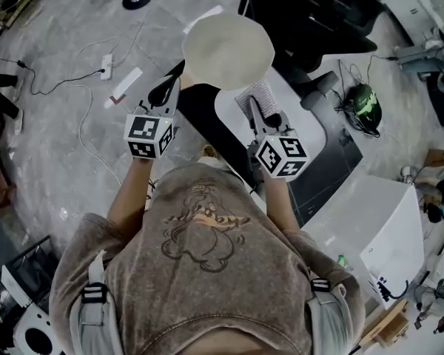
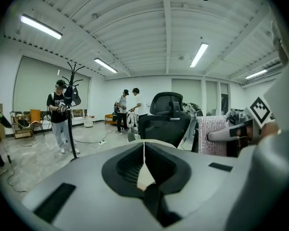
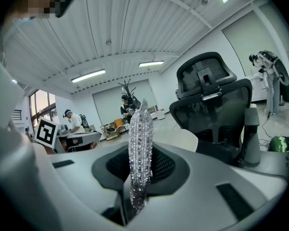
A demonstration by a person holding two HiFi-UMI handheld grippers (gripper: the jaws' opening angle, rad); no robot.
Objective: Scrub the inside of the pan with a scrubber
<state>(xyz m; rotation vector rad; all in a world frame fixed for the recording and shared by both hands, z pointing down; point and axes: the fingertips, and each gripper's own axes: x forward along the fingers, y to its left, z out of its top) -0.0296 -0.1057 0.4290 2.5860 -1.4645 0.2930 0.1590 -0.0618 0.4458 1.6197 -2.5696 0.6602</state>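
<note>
Left tongs [image 2: 144, 166]: jaws are pressing together, pinching a thin pale part of the pan [image 1: 228, 50].
Right tongs [image 3: 139, 177]: jaws are clamping the lower end of the scrubber [image 3: 140, 138], which is standing upright between them.
Pan: sitting upper centre in the head view, cream inside facing up.
Scrubber: glittering silver mesh, hanging just under the pan's lower right rim; I cannot tell whether it is touching.
Around: an office chair [image 1: 318, 9] is standing upper right, and a white desk [image 1: 311, 124] is lying beneath the tongs.
</note>
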